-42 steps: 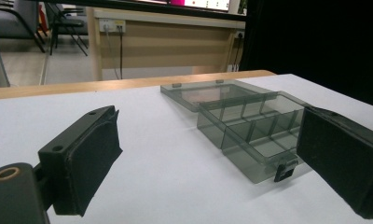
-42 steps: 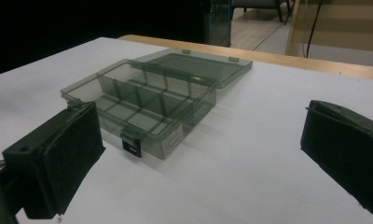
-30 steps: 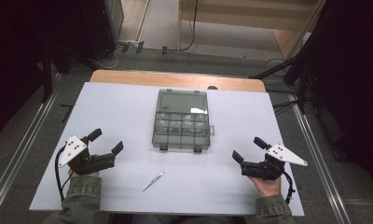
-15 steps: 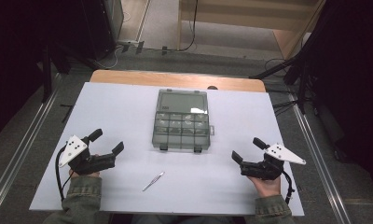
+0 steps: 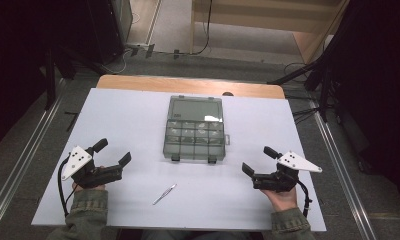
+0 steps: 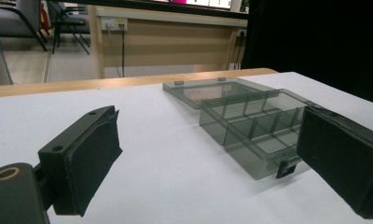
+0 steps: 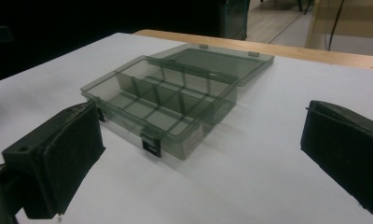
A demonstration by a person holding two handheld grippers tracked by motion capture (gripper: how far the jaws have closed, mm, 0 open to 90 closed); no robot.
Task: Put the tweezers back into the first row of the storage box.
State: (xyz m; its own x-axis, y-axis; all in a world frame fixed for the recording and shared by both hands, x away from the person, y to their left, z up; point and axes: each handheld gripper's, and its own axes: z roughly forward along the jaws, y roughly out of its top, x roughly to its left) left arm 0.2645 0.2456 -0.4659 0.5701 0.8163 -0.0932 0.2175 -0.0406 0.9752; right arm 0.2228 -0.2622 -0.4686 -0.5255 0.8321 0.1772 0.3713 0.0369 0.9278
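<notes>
Left claw (image 5: 114, 154) wide open, empty, near-left on counter (image 5: 133, 115). Right claw (image 5: 258, 161) same, near-right. Open compartment box (image 5: 195, 134) centre; tweezers (image 5: 164, 194) nearer.

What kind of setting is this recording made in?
Probably a lab or office room set up for recording: a white-topped table ringed by dark curtains, stand legs and cables on the floor, and a wooden desk with wall sockets behind.

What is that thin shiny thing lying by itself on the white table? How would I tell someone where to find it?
Start at the white table and find the smoky see-through compartment box lying open in its middle. Come toward the person's edge, a little to the left: there lie slim metal tweezers, apart from the box, between the two hands. They are the one small silvery item there.
</notes>
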